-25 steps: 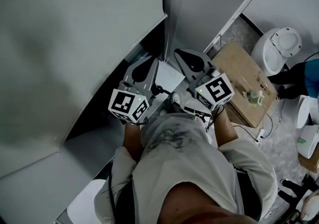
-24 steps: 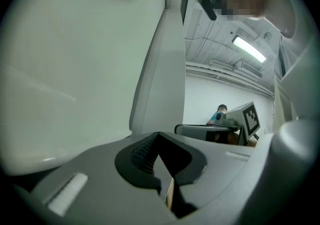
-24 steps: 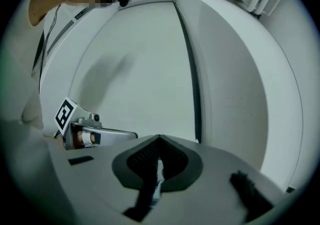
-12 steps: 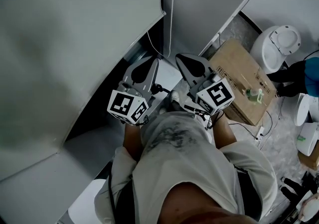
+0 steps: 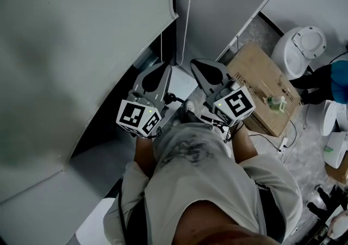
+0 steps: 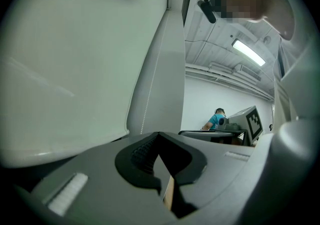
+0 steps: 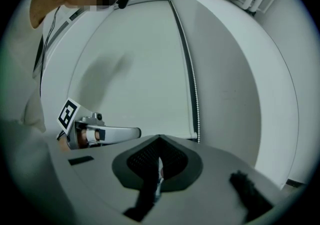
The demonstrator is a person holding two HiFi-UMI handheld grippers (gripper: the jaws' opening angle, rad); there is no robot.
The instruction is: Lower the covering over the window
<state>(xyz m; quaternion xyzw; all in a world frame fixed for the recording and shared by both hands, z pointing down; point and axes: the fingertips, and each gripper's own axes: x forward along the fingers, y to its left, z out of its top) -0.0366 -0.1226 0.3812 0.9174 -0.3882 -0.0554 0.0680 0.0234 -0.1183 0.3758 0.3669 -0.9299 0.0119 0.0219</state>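
Left tongs [image 6: 159, 140]: pressed together, nothing between the pads. Right tongs [image 7: 159, 141]: also closed to a thin slit, and I can make out nothing pinched in it. Both point level, side by side and near each other, just in front of the window [image 5: 100, 124].

Bead chain [image 5: 187, 20]: hangs free along the right edge of the blind [image 5: 81, 48], just beyond the tips; neither pair of tongs has it.

Blind: partly down. A dark strip of window shows under its hem.

Risks (judgement):
- The chain is thin and beaded, so a shallow pinch could let it slide through the pads.
- The chain is a loop, so pulling the wrong run would raise the blind, not lower it.
- A pull away from the wall rather than straight down could jam the beads at the roller.
- The tongs sit close together, so opening one may knock the other.

Containers:
- Cardboard box [image 5: 261, 83] on the floor at right, flaps shut, contents unseen. A small bottle [image 5: 276, 103] stands on top of it.
- White tub [image 5: 302, 48] beyond the box, lid on, contents unseen.
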